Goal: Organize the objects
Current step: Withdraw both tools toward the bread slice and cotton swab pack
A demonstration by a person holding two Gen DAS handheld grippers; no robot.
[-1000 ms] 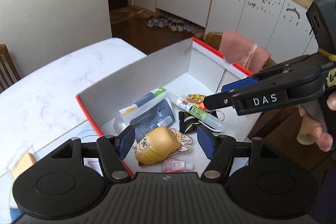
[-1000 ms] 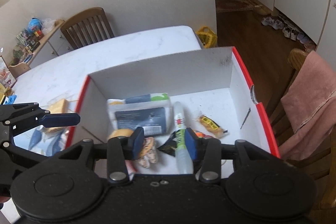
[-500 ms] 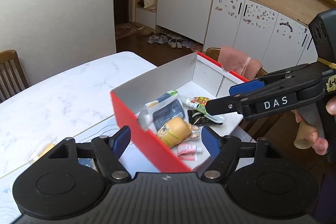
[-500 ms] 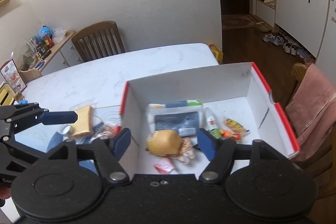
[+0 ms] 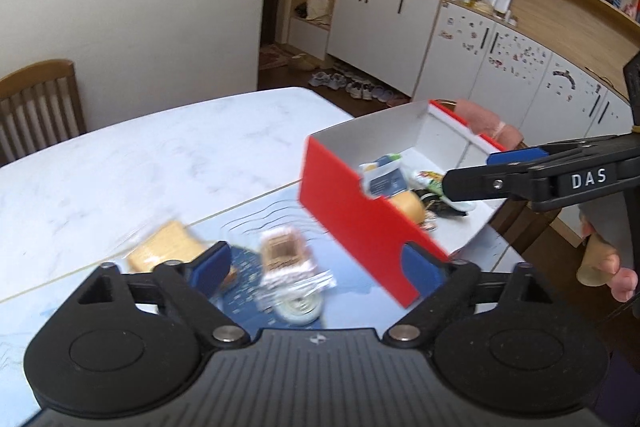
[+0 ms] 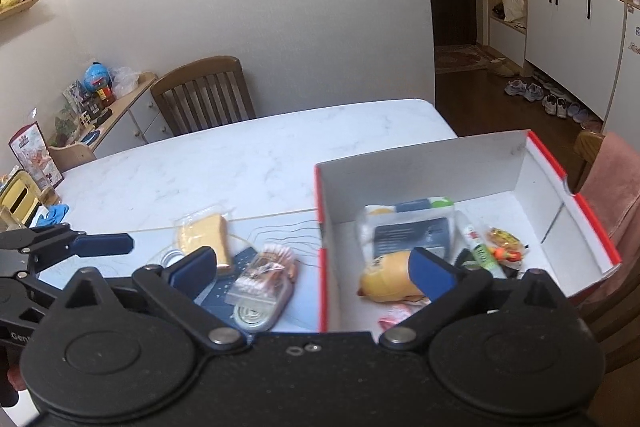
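While both opened: nothing was between the jaws.
Left gripper (image 5: 316, 265): opening, above wrapped biscuit packet (image 5: 282, 255).
Right gripper (image 6: 310, 269): opening, empty.
Red-and-white cardboard box (image 6: 472, 163): ahead, right of the right gripper.

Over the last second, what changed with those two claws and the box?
Both claws backed away from the red-and-white box and are opening, nothing between the jaws of either left claw or right claw. A second ago they hung over the box's contents; now the wrapped bread slice and snack packet on the table have come into view. The box and its items stayed put.
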